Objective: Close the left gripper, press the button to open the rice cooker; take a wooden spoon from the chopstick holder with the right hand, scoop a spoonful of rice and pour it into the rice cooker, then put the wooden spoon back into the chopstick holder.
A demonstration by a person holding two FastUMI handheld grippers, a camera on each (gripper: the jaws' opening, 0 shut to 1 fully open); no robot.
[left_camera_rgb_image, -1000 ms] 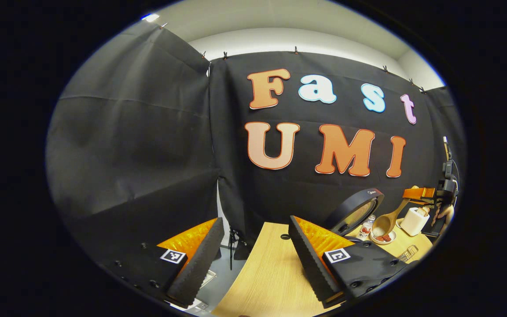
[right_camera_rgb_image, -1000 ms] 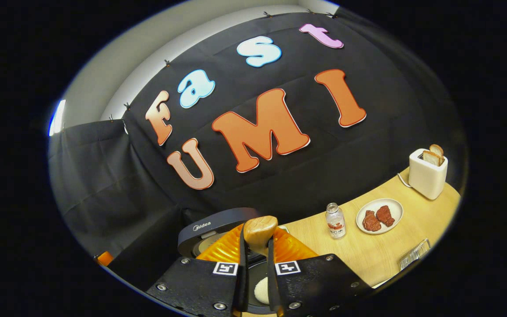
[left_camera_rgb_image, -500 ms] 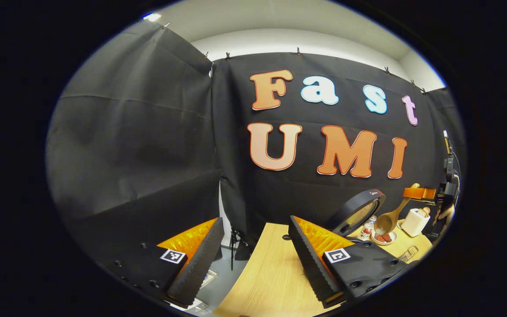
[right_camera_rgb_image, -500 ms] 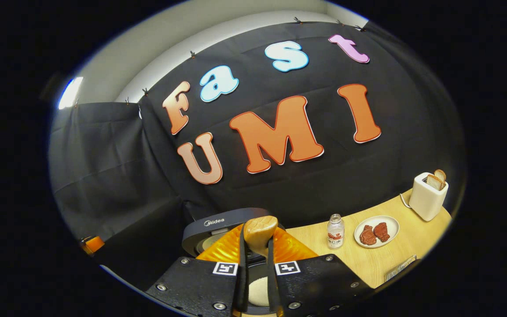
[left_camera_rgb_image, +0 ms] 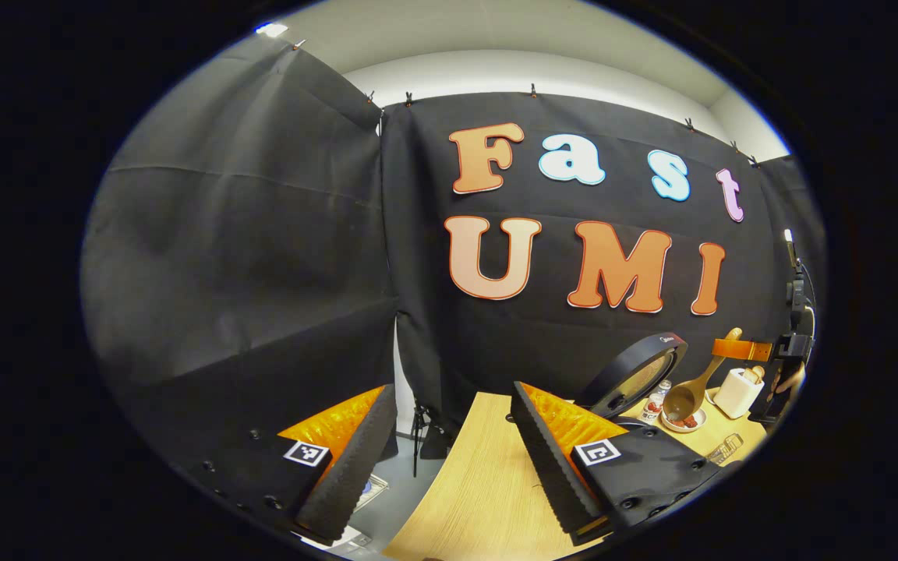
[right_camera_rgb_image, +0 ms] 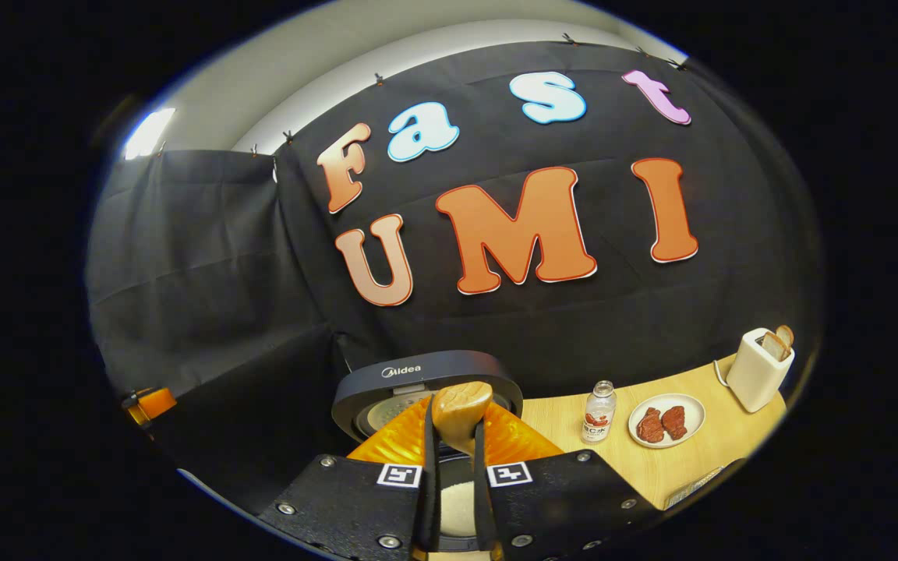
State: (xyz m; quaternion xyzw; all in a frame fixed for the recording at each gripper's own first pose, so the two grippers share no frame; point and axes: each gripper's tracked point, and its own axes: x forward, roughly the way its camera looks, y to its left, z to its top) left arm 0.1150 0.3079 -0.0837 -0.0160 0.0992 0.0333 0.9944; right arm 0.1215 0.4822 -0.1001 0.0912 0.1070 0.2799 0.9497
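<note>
The rice cooker (right_camera_rgb_image: 426,378) stands with its round black lid raised, and white rice (right_camera_rgb_image: 457,505) shows in the pot below, between my right fingers. My right gripper (right_camera_rgb_image: 455,444) is shut on the handle of the wooden spoon (right_camera_rgb_image: 461,409), just above the pot. In the left gripper view the spoon (left_camera_rgb_image: 684,399) hangs bowl-down beside the raised lid (left_camera_rgb_image: 634,372), held by the right gripper (left_camera_rgb_image: 741,349). My left gripper (left_camera_rgb_image: 453,397) is open with nothing in it, above the table's left end and well left of the cooker.
On the wooden table (right_camera_rgb_image: 698,460), right of the cooker, stand a small bottle (right_camera_rgb_image: 599,411), a plate of red meat pieces (right_camera_rgb_image: 666,421) and a white toaster (right_camera_rgb_image: 761,366) with bread. The table's left edge (left_camera_rgb_image: 437,467) drops to the floor.
The right gripper has rolled level and risen slightly with the spoon over the cooker, and the spoon's bowl now looks darker and tipped down. The left gripper has barely moved.
</note>
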